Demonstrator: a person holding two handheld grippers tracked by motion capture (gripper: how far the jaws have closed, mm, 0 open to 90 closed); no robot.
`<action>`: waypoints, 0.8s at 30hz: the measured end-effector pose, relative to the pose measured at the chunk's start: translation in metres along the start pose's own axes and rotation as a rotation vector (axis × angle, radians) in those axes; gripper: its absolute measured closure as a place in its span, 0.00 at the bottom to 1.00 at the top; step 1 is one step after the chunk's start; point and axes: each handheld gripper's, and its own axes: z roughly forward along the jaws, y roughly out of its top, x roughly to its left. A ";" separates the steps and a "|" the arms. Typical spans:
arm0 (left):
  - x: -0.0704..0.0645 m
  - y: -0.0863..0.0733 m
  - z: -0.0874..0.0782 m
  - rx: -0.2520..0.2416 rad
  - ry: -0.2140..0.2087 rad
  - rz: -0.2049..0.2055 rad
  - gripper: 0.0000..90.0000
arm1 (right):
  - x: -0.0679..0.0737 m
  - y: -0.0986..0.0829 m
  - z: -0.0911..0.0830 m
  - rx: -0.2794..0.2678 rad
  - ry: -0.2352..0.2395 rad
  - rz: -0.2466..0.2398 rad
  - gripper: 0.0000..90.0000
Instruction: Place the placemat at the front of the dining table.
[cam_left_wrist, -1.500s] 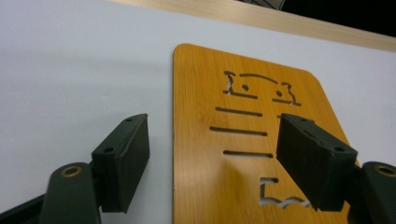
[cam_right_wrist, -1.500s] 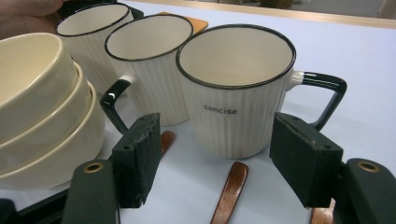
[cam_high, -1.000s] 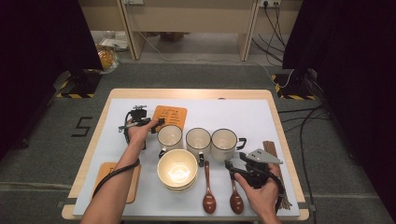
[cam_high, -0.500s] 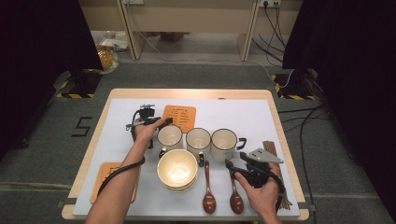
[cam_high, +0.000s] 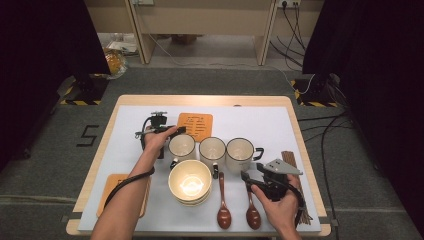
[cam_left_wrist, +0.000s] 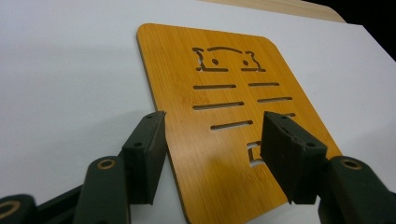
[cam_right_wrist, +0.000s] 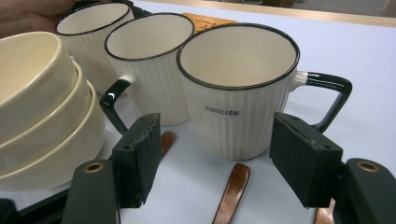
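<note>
Coaster (cam_left_wrist: 224, 126) lies flat on the mat (cam_high: 310, 125) at 12 o'clock from the mugs (cam_high: 212, 150). The left gripper (cam_left_wrist: 212, 154) is wide open, straddling its near edge. Reaching seems underway; next, likely slide on and close. Right gripper (cam_right_wrist: 215, 158), open, faces the right mug (cam_right_wrist: 238, 93).

Orange bamboo mat (cam_left_wrist: 224, 116), flat on the white tabletop (cam_high: 125, 150), far side, left of centre. Rounded corners, cut-out slots and a small animal-face cutout near its far end. Its near edge lies between the open left gripper (cam_left_wrist: 212, 154) jaws, not gripped. White ribbed mug (cam_right_wrist: 238, 93), black rim and handle, upright, empty, "concise" printed on it, in front of the open right gripper (cam_right_wrist: 215, 161).
</note>
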 end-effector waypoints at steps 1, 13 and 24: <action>0.000 0.000 0.000 0.002 -0.003 0.000 0.46 | 0.000 0.000 0.000 0.000 -0.001 0.001 0.38; -0.001 0.002 0.004 0.020 -0.047 0.015 0.47 | -0.001 0.000 0.000 -0.001 -0.004 -0.005 0.38; -0.003 0.005 0.007 0.033 -0.047 0.037 0.47 | 0.000 0.000 0.000 0.001 -0.003 -0.005 0.38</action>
